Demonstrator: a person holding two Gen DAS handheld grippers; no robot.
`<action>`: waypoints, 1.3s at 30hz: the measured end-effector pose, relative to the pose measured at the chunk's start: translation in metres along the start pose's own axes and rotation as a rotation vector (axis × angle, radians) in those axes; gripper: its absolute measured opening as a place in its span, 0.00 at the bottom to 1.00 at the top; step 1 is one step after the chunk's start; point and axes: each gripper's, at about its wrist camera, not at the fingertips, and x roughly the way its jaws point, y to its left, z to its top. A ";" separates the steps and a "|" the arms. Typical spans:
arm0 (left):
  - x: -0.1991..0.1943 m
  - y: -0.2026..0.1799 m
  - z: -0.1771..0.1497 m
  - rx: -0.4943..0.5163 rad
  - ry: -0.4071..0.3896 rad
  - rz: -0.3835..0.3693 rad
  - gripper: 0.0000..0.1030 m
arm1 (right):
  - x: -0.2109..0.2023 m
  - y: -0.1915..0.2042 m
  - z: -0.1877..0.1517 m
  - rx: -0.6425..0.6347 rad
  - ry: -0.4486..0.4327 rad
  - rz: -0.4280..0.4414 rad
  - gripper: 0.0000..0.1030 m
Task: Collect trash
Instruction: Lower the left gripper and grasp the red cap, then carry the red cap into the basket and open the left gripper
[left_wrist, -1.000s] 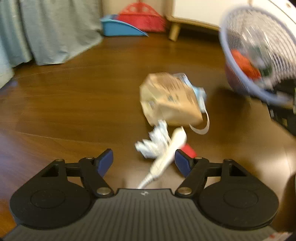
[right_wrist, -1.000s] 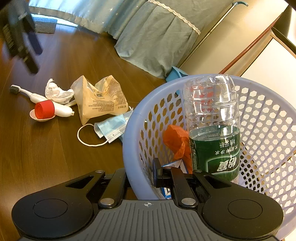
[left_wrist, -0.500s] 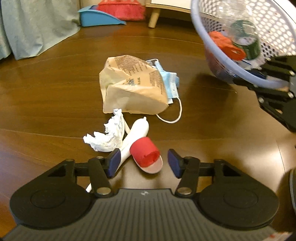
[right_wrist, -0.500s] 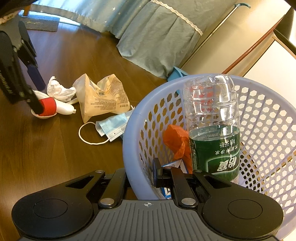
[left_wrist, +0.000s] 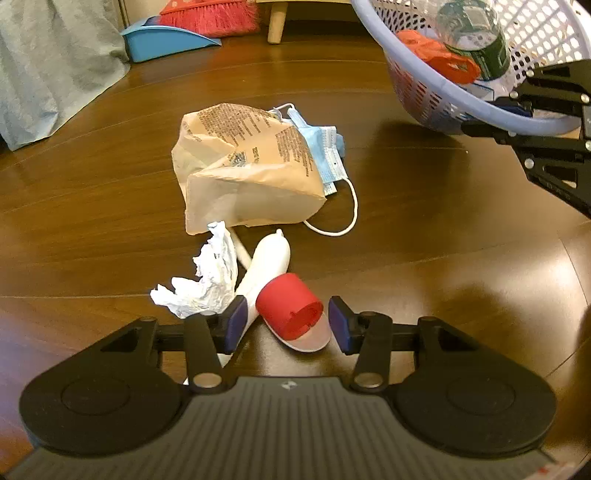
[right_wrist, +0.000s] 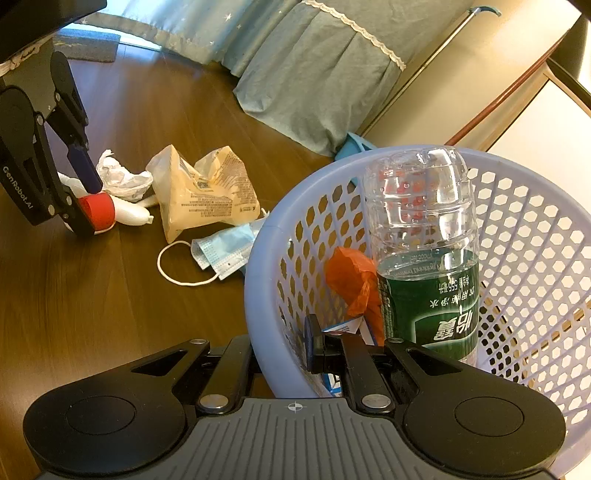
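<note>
A red paper roll (left_wrist: 289, 311) lies on a white spoon bowl (left_wrist: 312, 341) on the brown floor, between the blue pads of my open left gripper (left_wrist: 287, 325). Beside it lie a white toothbrush-like handle (left_wrist: 267, 261), a crumpled white tissue (left_wrist: 207, 282), a tan paper bag (left_wrist: 245, 168) and a blue face mask (left_wrist: 327, 151). My right gripper (right_wrist: 284, 341) is shut on the rim of a lilac mesh basket (right_wrist: 258, 280), tilted above the floor. Inside the basket are a clear bottle with a green label (right_wrist: 424, 258) and an orange wrapper (right_wrist: 351, 284).
A blue dustpan (left_wrist: 166, 37) and red broom (left_wrist: 210, 16) lie at the back by a wooden furniture leg (left_wrist: 275, 27). Grey-green bed fabric (left_wrist: 48, 70) hangs at the left. Bare floor spreads left and right of the trash pile.
My left gripper has come down and forward over the trash, so the red roll now sits between its pads. The basket in my right gripper has hardly moved.
</note>
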 end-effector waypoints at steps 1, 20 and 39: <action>0.000 -0.001 0.000 0.008 0.000 0.004 0.34 | 0.000 0.000 0.000 0.000 0.000 0.000 0.06; -0.041 0.005 -0.001 -0.087 -0.059 -0.014 0.29 | 0.000 0.000 0.001 0.009 0.001 -0.003 0.06; -0.082 -0.015 0.052 -0.054 -0.189 -0.076 0.29 | 0.001 -0.001 0.002 0.013 0.002 -0.004 0.06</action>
